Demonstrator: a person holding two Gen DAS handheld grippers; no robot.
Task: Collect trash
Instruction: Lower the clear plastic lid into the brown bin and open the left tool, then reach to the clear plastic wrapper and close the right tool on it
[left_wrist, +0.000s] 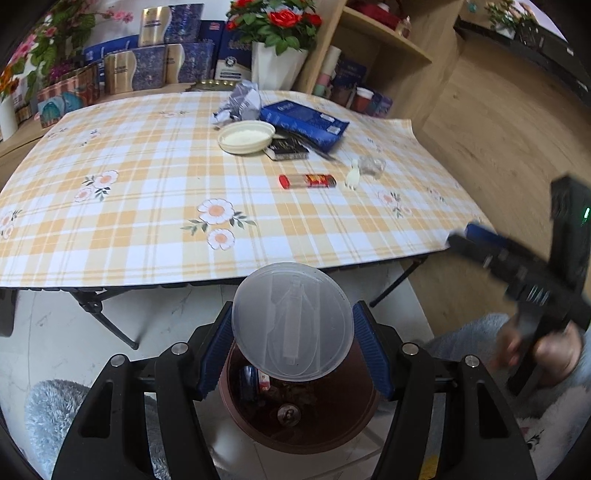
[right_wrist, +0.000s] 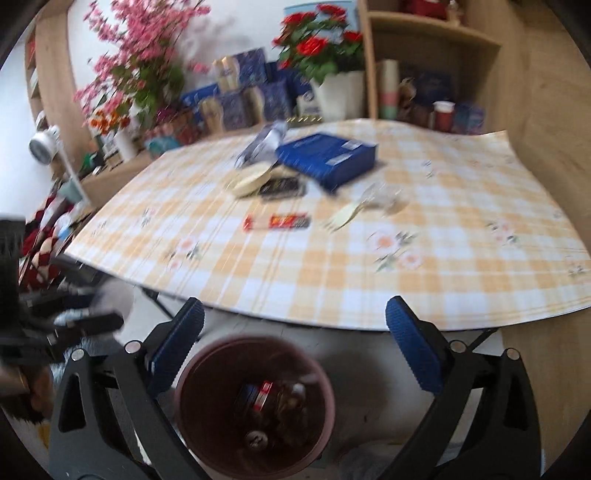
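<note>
The left gripper (left_wrist: 293, 345) pinched a clear plastic lid (left_wrist: 291, 319) between its pads, right above the brown bin (left_wrist: 299, 417) on the floor near the table (left_wrist: 147, 229). The right gripper (right_wrist: 295, 347) stood spread wide and empty over the same bin.

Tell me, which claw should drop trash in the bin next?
The left claw. It already holds a clear plastic lid right above the brown bin. The right claw is open and empty.
</note>
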